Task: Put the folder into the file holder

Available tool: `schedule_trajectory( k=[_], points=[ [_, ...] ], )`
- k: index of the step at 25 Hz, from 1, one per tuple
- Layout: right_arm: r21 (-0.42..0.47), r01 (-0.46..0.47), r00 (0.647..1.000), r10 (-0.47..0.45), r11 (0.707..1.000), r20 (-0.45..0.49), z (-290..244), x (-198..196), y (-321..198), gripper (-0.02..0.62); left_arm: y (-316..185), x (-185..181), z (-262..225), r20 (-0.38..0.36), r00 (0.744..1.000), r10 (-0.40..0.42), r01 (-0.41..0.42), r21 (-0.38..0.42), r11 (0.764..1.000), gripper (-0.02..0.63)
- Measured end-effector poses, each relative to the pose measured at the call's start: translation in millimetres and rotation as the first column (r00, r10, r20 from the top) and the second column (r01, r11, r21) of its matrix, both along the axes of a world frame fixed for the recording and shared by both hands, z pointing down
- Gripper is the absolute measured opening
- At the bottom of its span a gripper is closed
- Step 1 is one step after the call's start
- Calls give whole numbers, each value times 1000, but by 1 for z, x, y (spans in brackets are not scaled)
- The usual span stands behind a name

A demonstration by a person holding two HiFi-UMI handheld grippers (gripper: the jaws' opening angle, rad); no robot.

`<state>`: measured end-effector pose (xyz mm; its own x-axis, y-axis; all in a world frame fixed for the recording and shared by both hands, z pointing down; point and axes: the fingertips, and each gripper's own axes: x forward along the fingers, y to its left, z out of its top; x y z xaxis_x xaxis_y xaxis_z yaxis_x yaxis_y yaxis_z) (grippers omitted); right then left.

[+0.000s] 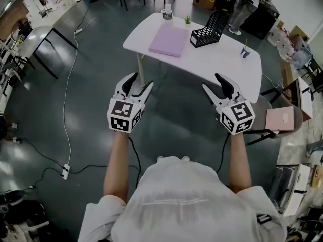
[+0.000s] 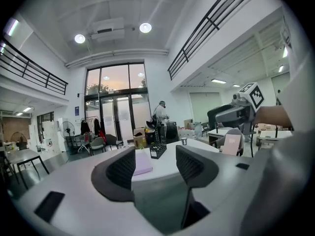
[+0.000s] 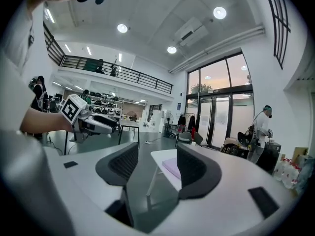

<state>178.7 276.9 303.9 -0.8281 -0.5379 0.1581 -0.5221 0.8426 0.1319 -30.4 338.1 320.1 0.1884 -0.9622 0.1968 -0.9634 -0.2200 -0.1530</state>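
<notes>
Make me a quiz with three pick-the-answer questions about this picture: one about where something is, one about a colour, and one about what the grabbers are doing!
1. Where is the folder?
A) on the floor
B) flat on the white table
C) on a chair

2. What colour is the file holder?
A) black
B) red
C) yellow

3. How are the left gripper and the right gripper?
A) both shut on the folder
B) both open and empty
C) both shut and empty

Answers: 1 B, it lies on the tabletop beside the file holder. 2 A, its mesh is black. 3 B, each gripper view shows a gap between the jaws with nothing in it.
</notes>
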Motion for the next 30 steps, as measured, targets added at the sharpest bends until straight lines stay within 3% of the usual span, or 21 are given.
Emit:
schedule_trajectory(
  k=[10,18,23,30],
  points=[
    [-13,-14,998,13,1000,-62,9,-22,17,314,18,-27,5,15,1000,-13,13,2,1000,281],
    [-40,6,1000,-7,999,-27,14,-35,24,308,27,-26,11,-85,993,83,-82,19,996,299],
    [-126,35,998,-28,991,54,18,-46,6,311,12,-23,13,-98,986,134,-129,50,990,318],
    [-127,47,999,-46,991,16,42,-68,-66,290,-54,-40,27,-69,991,111,-109,37,993,318]
  ],
)
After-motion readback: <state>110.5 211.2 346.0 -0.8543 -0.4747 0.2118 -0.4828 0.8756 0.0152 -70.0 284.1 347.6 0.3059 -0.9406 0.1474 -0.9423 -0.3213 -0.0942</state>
